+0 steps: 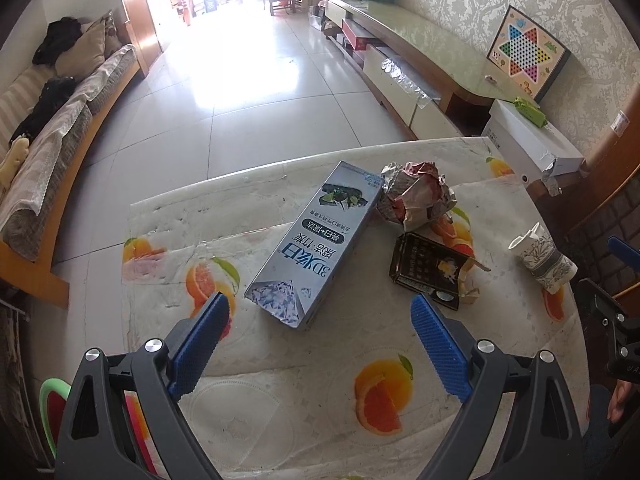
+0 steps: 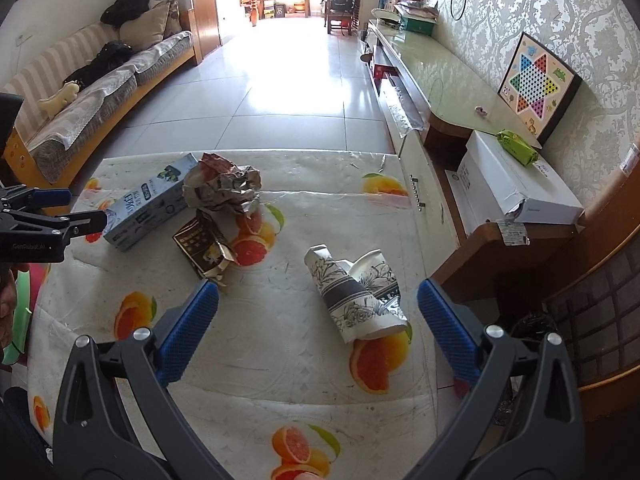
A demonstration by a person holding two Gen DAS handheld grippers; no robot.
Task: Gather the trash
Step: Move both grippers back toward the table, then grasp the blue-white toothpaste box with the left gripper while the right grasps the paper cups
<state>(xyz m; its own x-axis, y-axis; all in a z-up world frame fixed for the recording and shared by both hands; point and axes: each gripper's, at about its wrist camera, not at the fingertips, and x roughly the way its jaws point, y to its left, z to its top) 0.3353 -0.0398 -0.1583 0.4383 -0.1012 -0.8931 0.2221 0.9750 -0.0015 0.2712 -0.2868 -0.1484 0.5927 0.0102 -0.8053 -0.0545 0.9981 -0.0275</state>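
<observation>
You're holding both tongs spread wide with nothing in them. The left gripper is hovering over the table, with the toothpaste box sitting at 12 o'clock just ahead. The right gripper is lining up on the crushed paper cup; the foil wad and the dark packet are lying around 11 o'clock.

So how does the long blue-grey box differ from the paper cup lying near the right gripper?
The blue-grey box is a long, flat-sided carton that keeps its shape; the paper cup is round and crushed, its rim torn open. The box carries blue lettering on silver-blue; the cup has black floral drawings on white. The box lies ahead of the left gripper, the cup between the right gripper's open fingers. Both lie on their sides on the fruit-print tablecloth, ungrasped.
</observation>
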